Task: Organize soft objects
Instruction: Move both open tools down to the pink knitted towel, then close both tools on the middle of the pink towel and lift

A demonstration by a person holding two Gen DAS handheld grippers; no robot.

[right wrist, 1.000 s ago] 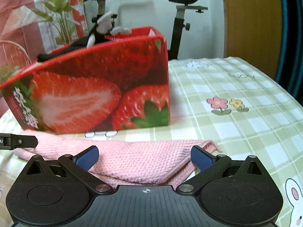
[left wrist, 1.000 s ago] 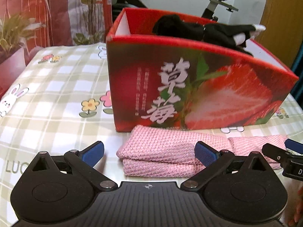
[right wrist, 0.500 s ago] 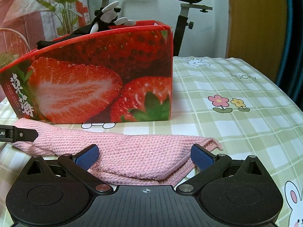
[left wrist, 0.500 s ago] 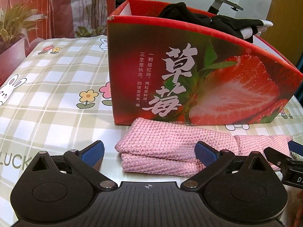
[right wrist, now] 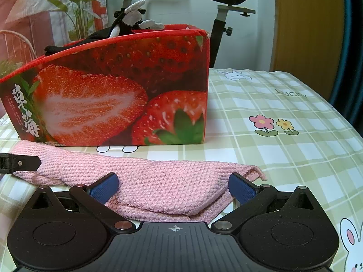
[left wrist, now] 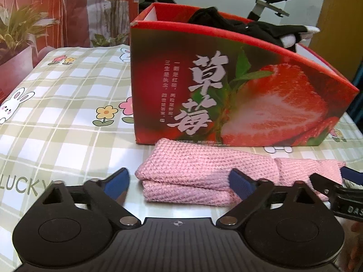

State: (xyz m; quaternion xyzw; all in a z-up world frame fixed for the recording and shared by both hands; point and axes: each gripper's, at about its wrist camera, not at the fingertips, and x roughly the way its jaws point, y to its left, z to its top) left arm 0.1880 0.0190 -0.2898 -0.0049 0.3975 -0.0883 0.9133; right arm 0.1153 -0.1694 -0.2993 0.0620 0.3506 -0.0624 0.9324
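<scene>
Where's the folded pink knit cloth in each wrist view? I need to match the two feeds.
Left wrist: pink knit cloth lies low centre to right, in front of the strawberry box.
Right wrist: cloth spans low left to centre, between the blue pads.
Shared landmark: the strawberry box just behind it.

The red strawberry box (left wrist: 226, 104) carries big pale Chinese characters, 草莓, on its front, with columns of smaller Chinese print to their left, too fine for me to read surely. The checked cloth on the desk (right wrist: 283, 104) has "LUCKY" printed on it. The neighbouring black tool (left wrist: 347, 206) shows the letters "DAS", cut off at the edge.
</scene>
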